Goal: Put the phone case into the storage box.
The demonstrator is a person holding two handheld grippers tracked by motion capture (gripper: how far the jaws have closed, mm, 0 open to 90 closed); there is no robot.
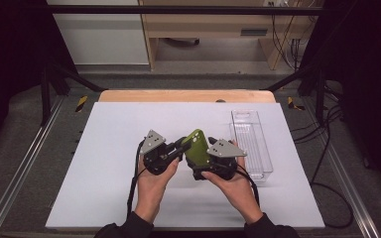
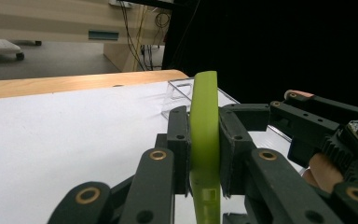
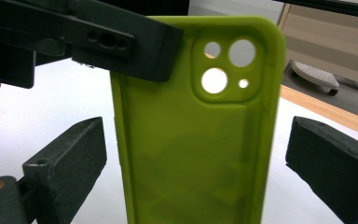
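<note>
At centre frame in the high view, the left gripper (image 1: 182, 145) clamps the green phone case (image 1: 196, 147) by its faces, upright above the white mat (image 1: 109, 148). The right gripper (image 3: 196, 158) stands released, jaws clear on either side. The clear tray (image 1: 251, 144) at right looks empty, so placement seems yet to come.

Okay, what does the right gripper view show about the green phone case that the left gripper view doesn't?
Right gripper view: the green phone case face-on, its camera cutouts visible, standing between the right gripper pads, which are apart from its edges.

Left gripper view: the case edge-on, the left gripper pads pressed on both its faces, and the clear plastic box behind on the white mat.

Both: the same case held upright above the mat by the left gripper.
</note>
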